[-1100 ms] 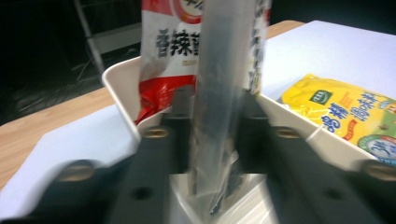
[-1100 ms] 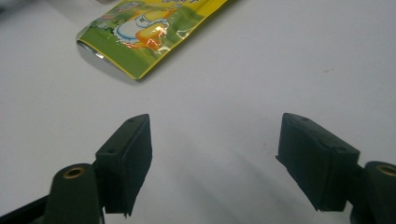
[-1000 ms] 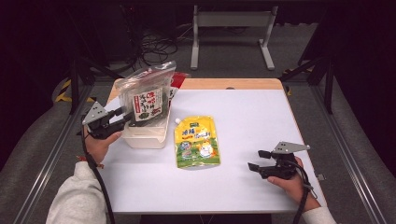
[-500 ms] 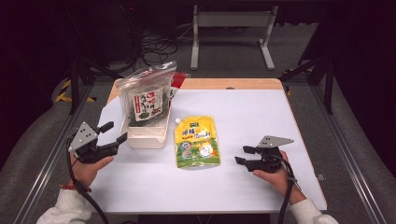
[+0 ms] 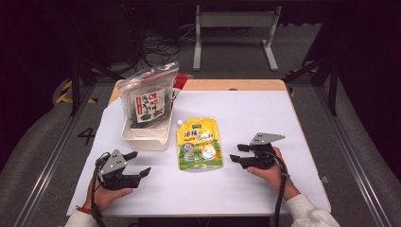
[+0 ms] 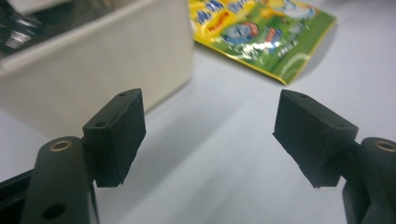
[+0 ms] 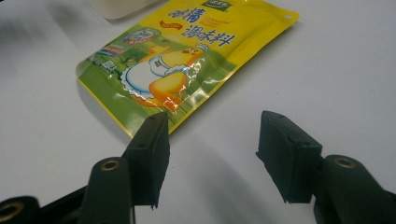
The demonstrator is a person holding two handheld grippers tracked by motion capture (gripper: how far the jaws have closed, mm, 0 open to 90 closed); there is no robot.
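A: Lying flat at frame centre on the white tabletop, the glossy yellow-green plastic pouch; right gripper just closing, left gripper just opening, fingers empty.

B: Risk: fingers skidding off slick film.

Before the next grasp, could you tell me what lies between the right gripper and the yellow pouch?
Nothing: in the high view, bare white table separates the right gripper from the yellow pouch. The right gripper view shows its open jaws just short of the pouch's corner.
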